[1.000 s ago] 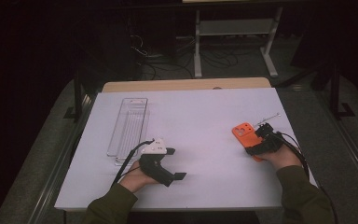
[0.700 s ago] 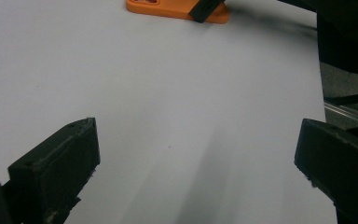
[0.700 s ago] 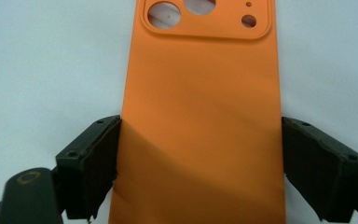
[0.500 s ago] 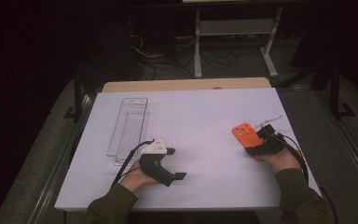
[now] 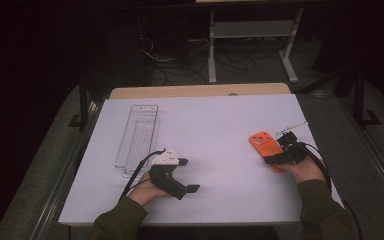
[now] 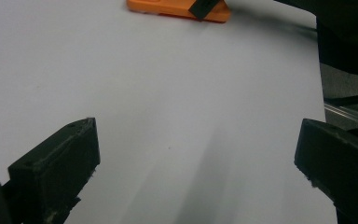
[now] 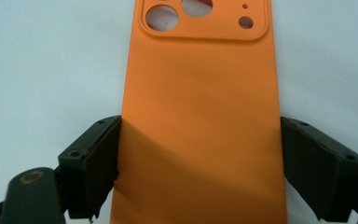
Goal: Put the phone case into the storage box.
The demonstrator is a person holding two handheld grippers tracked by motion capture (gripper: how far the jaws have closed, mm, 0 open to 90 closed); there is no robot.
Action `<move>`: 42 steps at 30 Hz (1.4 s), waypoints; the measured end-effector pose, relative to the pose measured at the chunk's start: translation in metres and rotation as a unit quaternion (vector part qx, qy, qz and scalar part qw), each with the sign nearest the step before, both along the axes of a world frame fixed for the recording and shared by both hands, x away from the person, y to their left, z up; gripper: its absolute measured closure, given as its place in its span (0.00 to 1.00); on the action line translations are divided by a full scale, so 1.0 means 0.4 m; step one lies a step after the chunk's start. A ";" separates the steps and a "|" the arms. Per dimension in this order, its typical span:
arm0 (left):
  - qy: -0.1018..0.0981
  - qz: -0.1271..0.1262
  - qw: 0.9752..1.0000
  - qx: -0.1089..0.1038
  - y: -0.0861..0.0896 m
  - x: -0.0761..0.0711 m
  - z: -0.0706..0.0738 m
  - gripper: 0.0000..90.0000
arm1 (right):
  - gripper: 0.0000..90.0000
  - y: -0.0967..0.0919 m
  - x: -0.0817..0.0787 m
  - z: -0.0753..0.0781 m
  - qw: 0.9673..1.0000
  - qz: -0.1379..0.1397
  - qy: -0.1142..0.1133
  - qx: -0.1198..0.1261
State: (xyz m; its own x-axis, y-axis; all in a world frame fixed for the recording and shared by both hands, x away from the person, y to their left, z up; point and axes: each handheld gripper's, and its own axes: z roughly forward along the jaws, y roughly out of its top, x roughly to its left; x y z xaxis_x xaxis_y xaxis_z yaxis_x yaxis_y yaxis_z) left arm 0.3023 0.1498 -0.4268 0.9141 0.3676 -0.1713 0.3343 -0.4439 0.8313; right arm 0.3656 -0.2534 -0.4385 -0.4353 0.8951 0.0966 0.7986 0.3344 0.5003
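Dark room; white table, metal rack behind.

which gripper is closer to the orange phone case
Right. The right gripper has its jaws on either side of the orange phone case, against its long edges. The left gripper sits open on bare table well across from it.
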 end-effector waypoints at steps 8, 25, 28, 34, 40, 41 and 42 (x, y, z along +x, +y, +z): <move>0.001 0.000 1.000 0.000 -0.001 -0.001 0.000 0.00 | 0.17 -0.010 -0.001 0.019 0.999 -0.010 0.008 0.033; 0.000 0.000 1.000 0.001 0.002 0.000 0.002 0.00 | 0.17 -0.023 -0.004 0.061 0.998 0.004 -0.013 0.059; 0.000 0.001 1.000 0.001 0.002 0.000 0.002 0.00 | 0.17 -0.025 -0.004 0.069 0.998 0.005 -0.013 0.061; -0.004 -0.001 1.000 0.000 0.002 0.001 0.003 0.00 | 0.17 -0.023 -0.003 0.078 0.998 0.023 -0.020 0.057; -0.002 0.002 1.000 -0.005 0.001 0.001 0.002 0.00 | 0.17 -0.015 0.000 0.082 0.997 0.047 -0.022 0.051; -0.002 0.002 1.000 -0.005 0.001 0.001 0.002 0.00 | 0.17 -0.013 -0.001 0.083 0.997 0.051 -0.021 0.050; -0.002 0.002 1.000 -0.004 0.001 0.001 0.002 0.00 | 0.17 -0.012 -0.001 0.083 0.997 0.055 -0.023 0.048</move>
